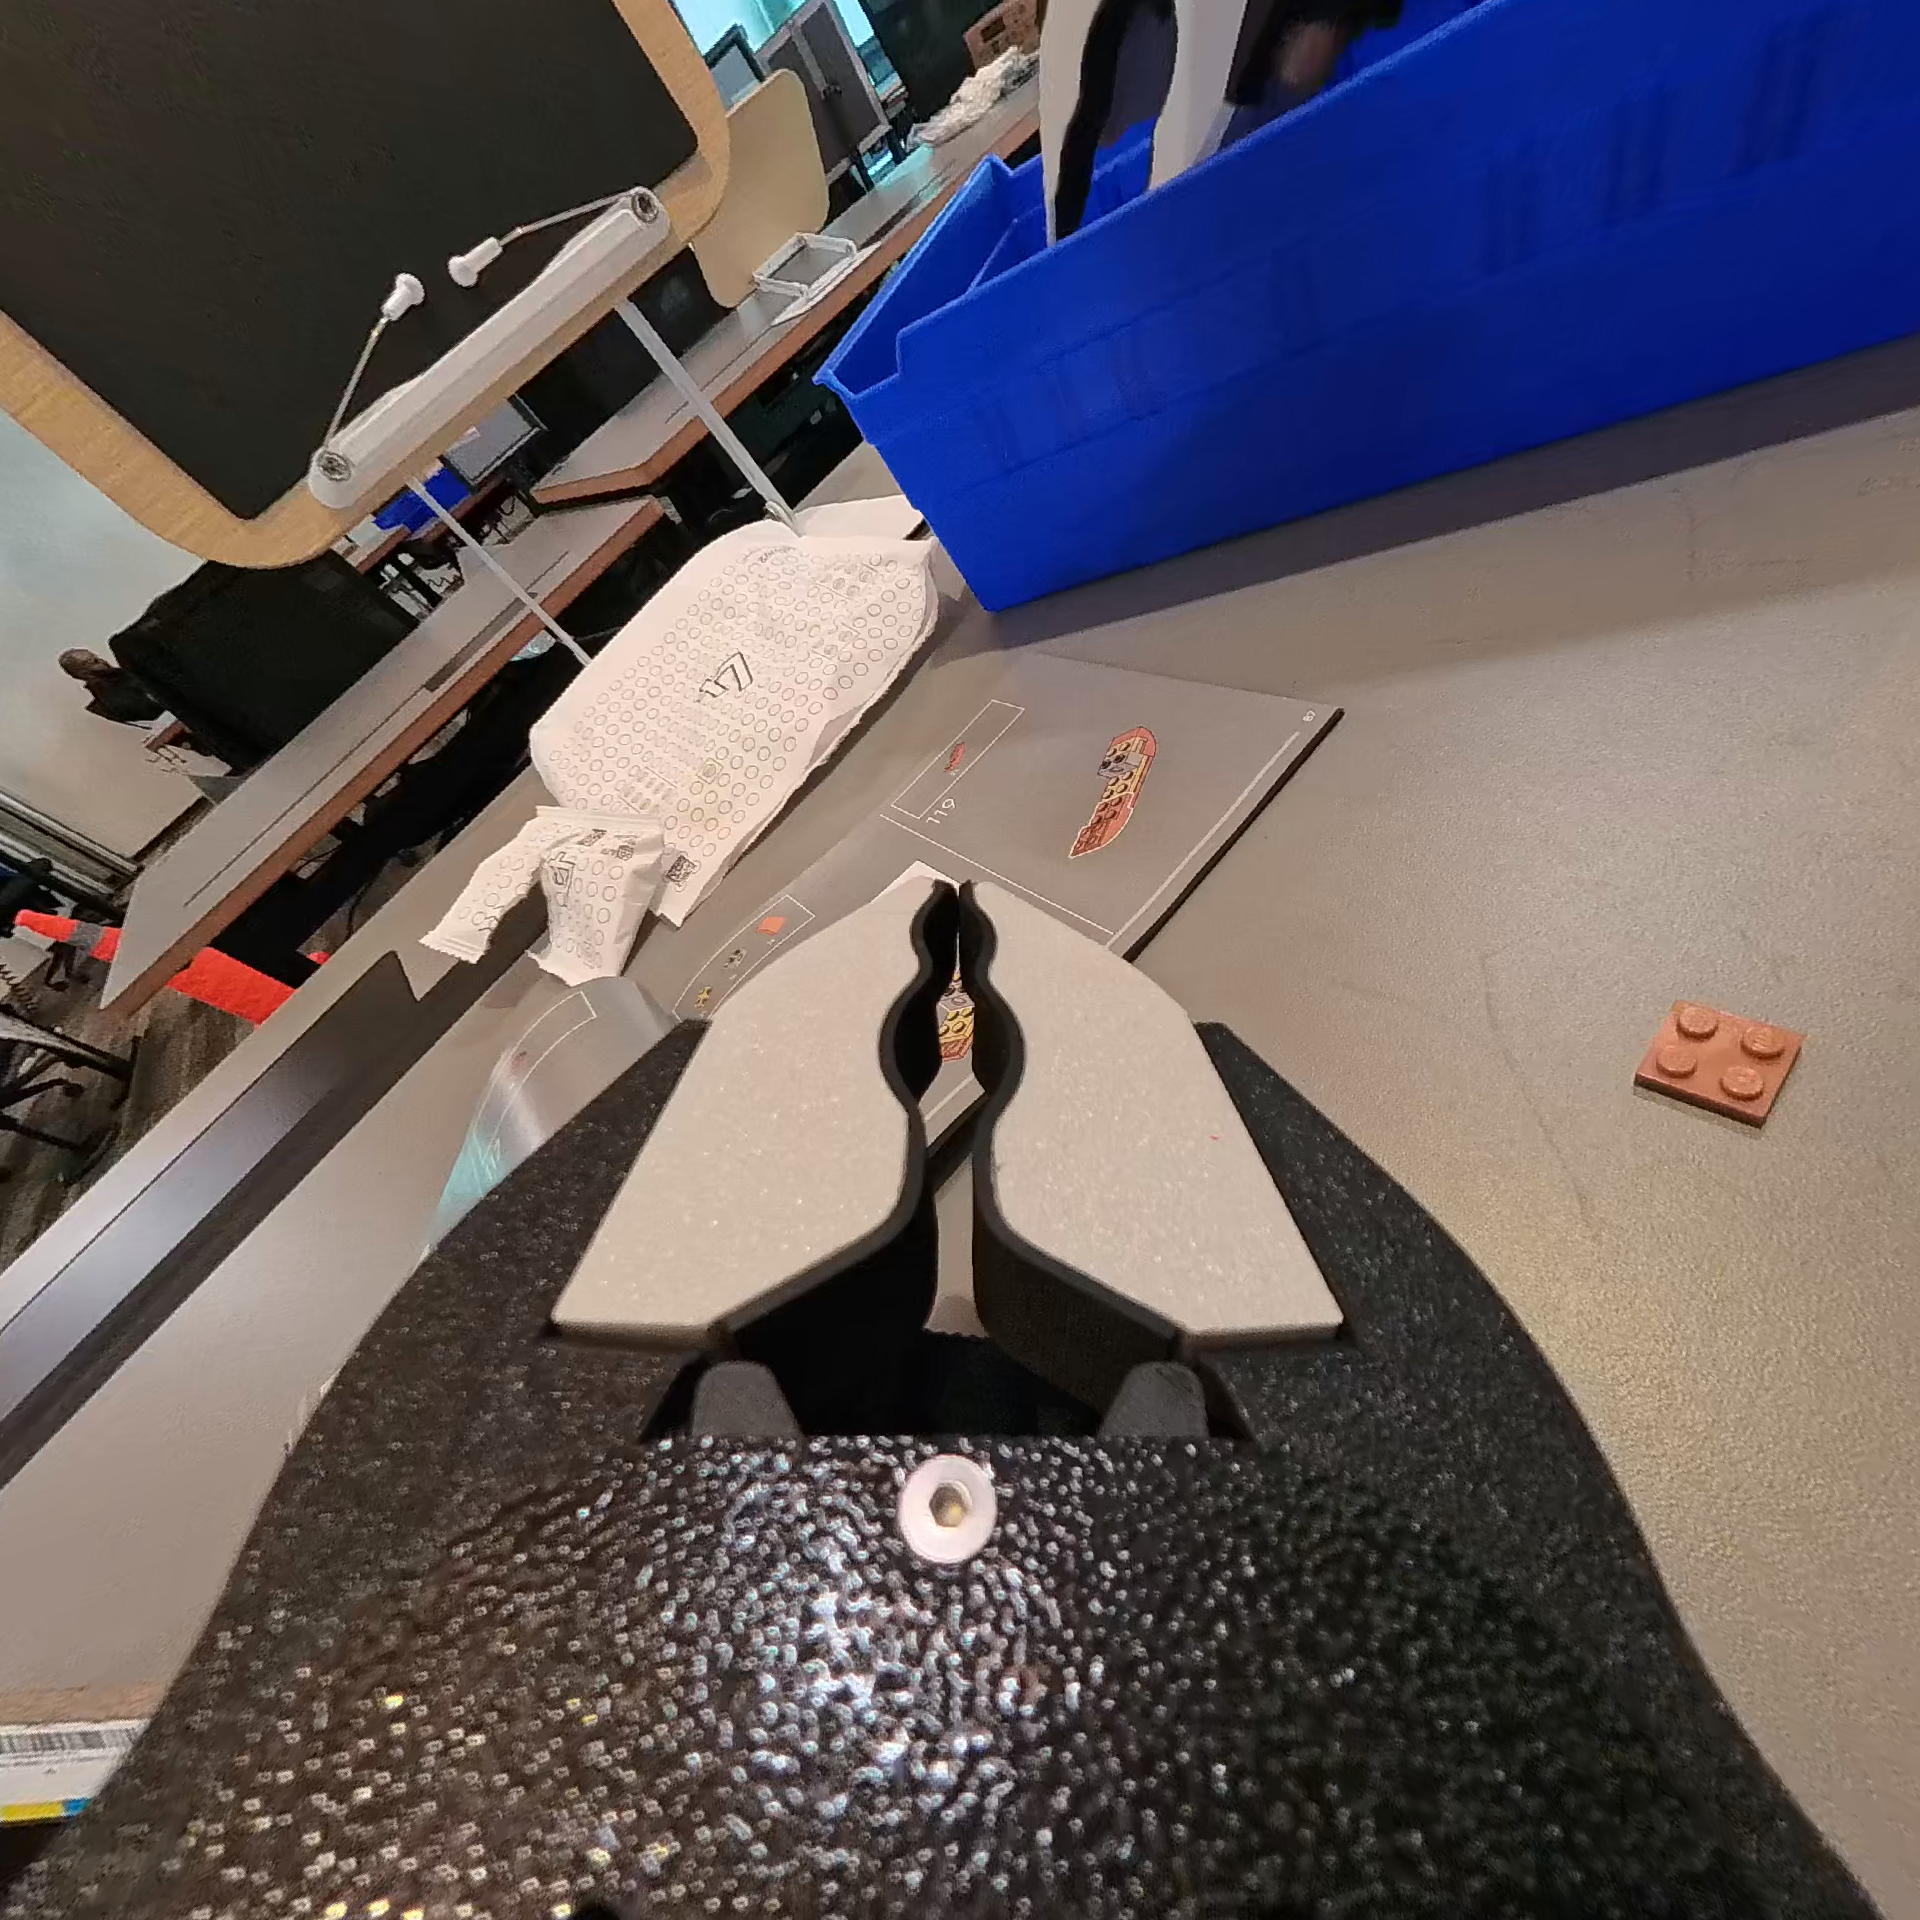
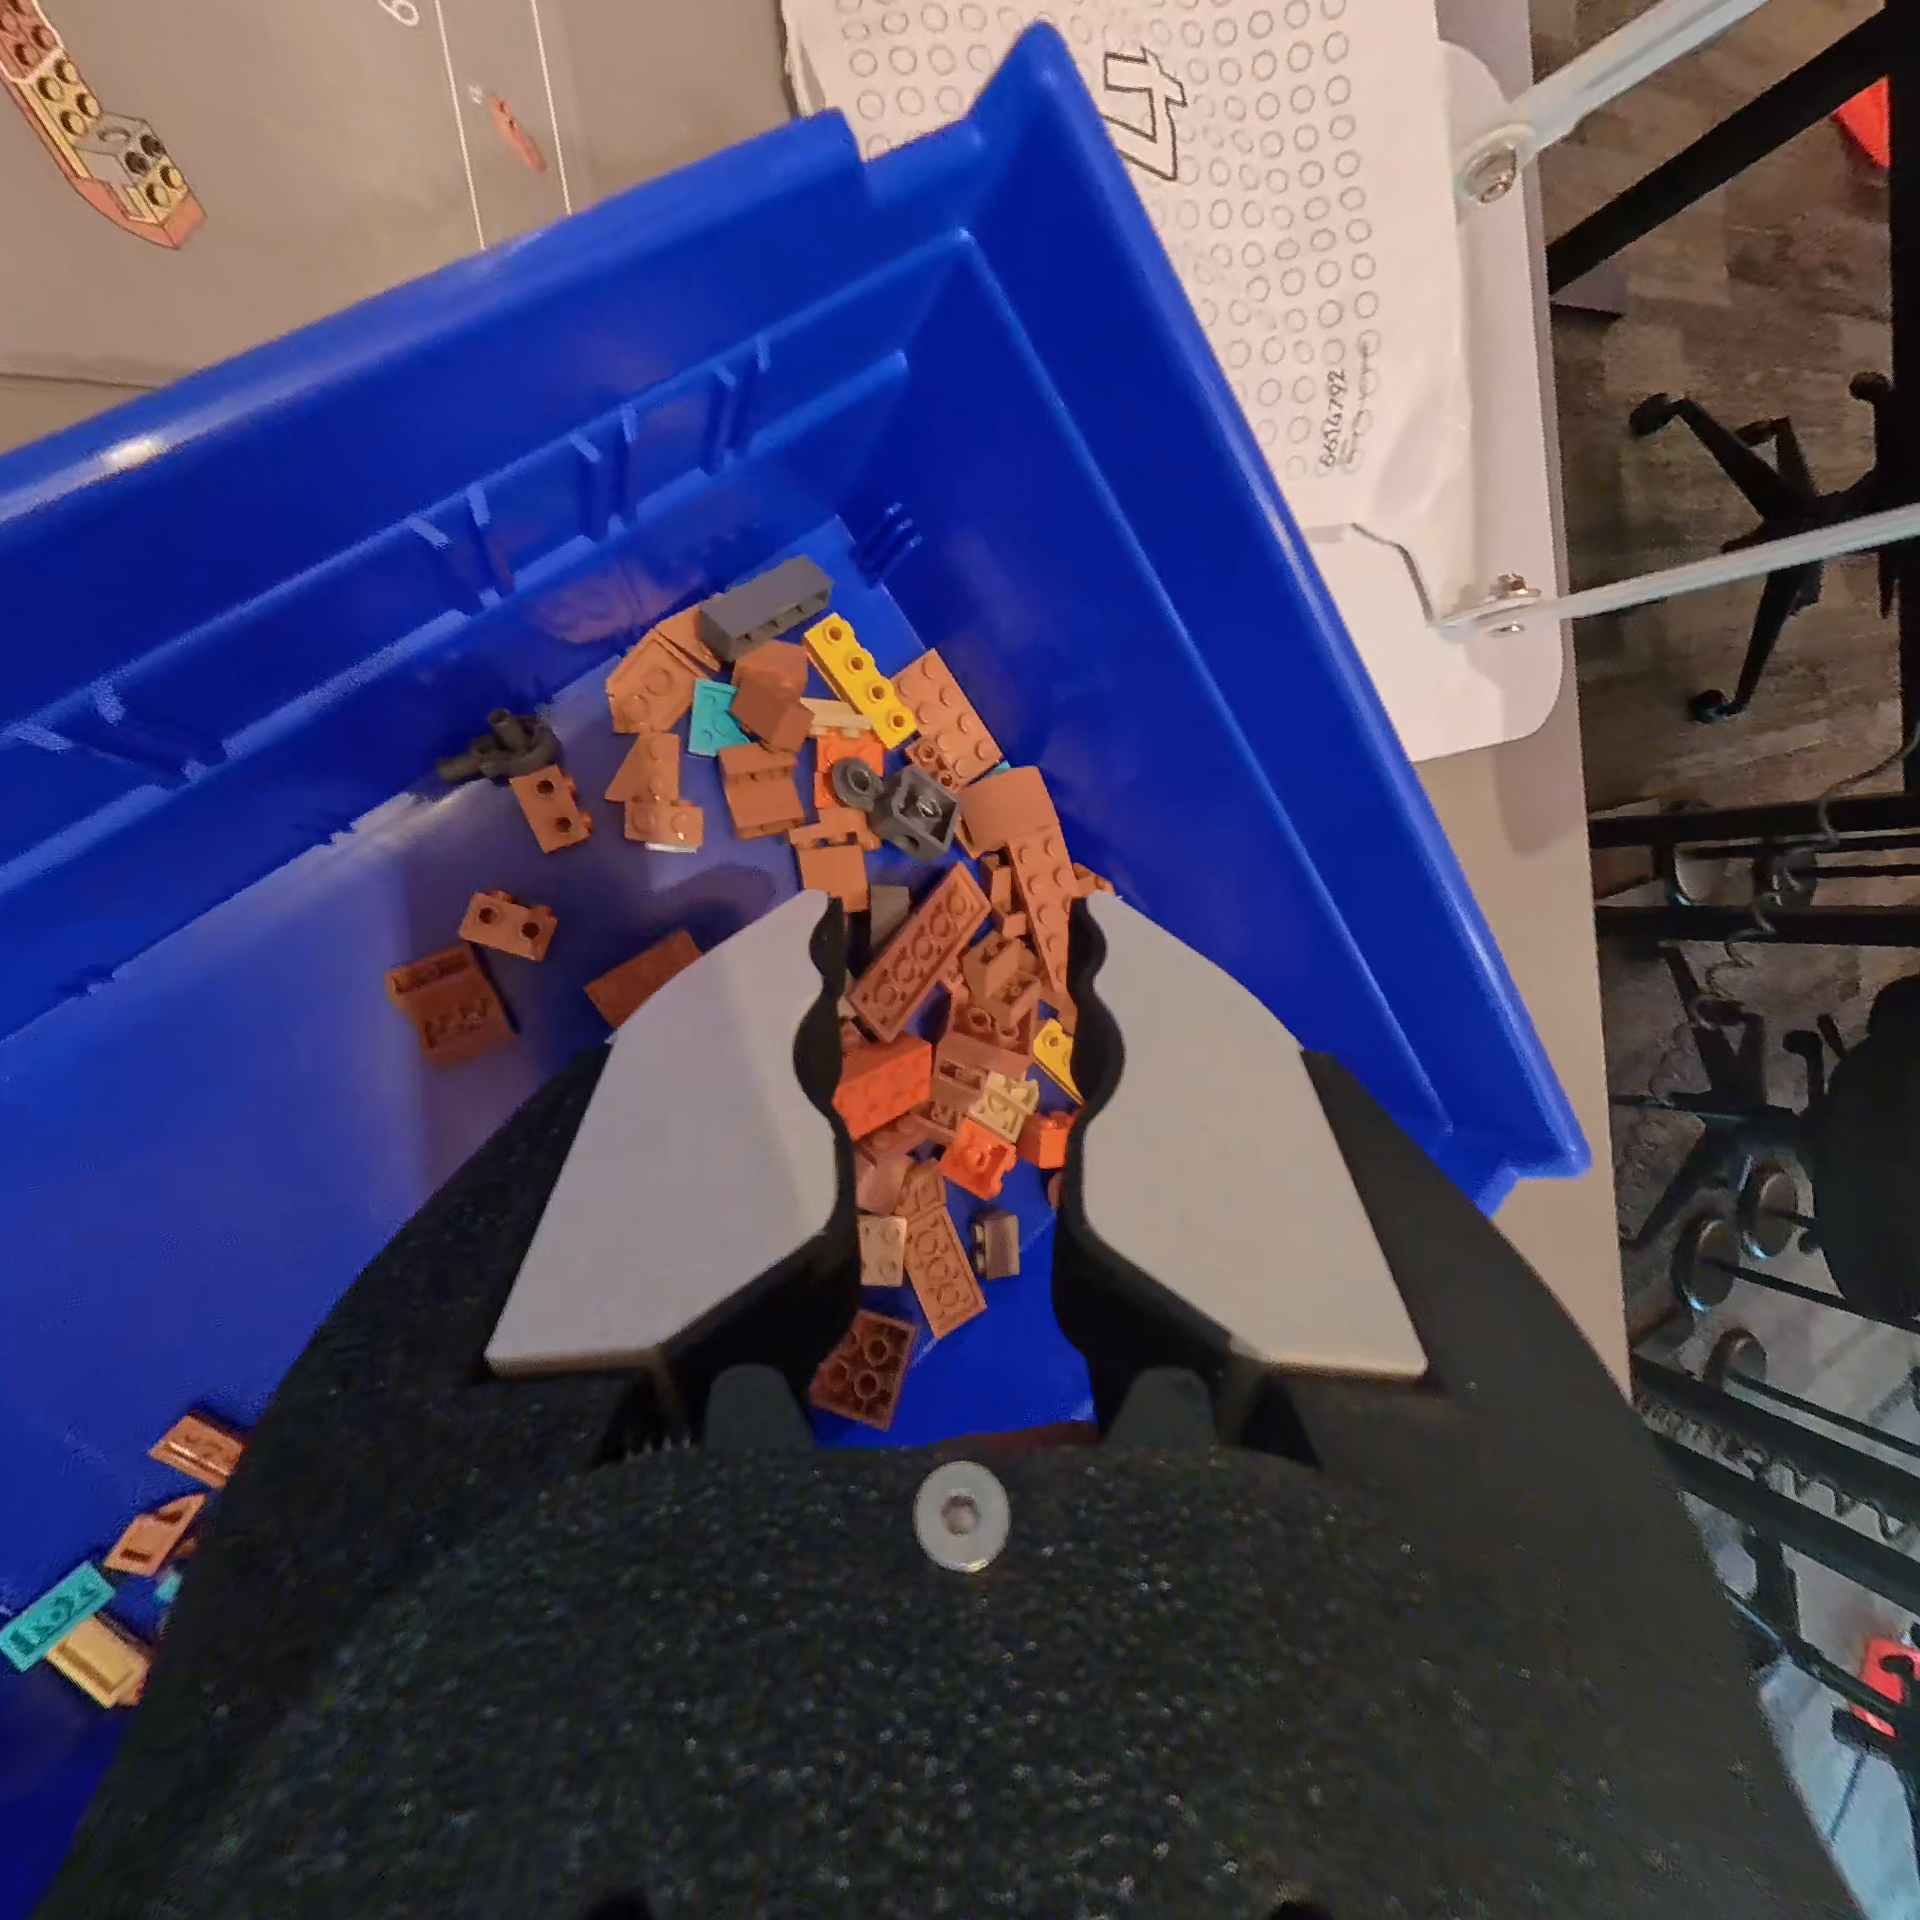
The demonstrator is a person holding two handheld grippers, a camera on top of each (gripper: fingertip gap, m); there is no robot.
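Two grippers show, and every place below is given against the blue bin [image 1: 1455, 343]. Farthest to the bin's left in the left wrist view lie two white paper bags [image 1: 727, 707] printed with rings, torn open and flat on the grey table [image 1: 1558, 831]. Next to them, nearer the bin, lies an open instruction booklet [image 1: 1091, 790] with drawings of a brown brick build. The left gripper [image 1: 957, 891] hovers over the booklet's near edge, well apart from the bin, its fingertips meeting with nothing between them. Right of it, below the bin's long wall, one small reddish-brown square plate [image 1: 1716, 1060] with four studs lies alone on the table, near neither gripper.

Inside the bin, toward its right-hand corner, sits a loose pile of bricks [image 2: 831, 748], mostly brown and orange, with a yellow, a teal and some dark grey pieces. The right gripper [image 2: 956, 914] reaches down over this pile with its jaws at a middling width; a long brown plate [image 2: 920, 966] and other pieces show between its fingers [image 2: 727, 1039], but no pad plainly presses on any, so it grips nothing that can be seen.

As a judgement: the bags are emptied and one piece is out on the table, while nearly all the bricks remain in the bin and no assembled part is in sight
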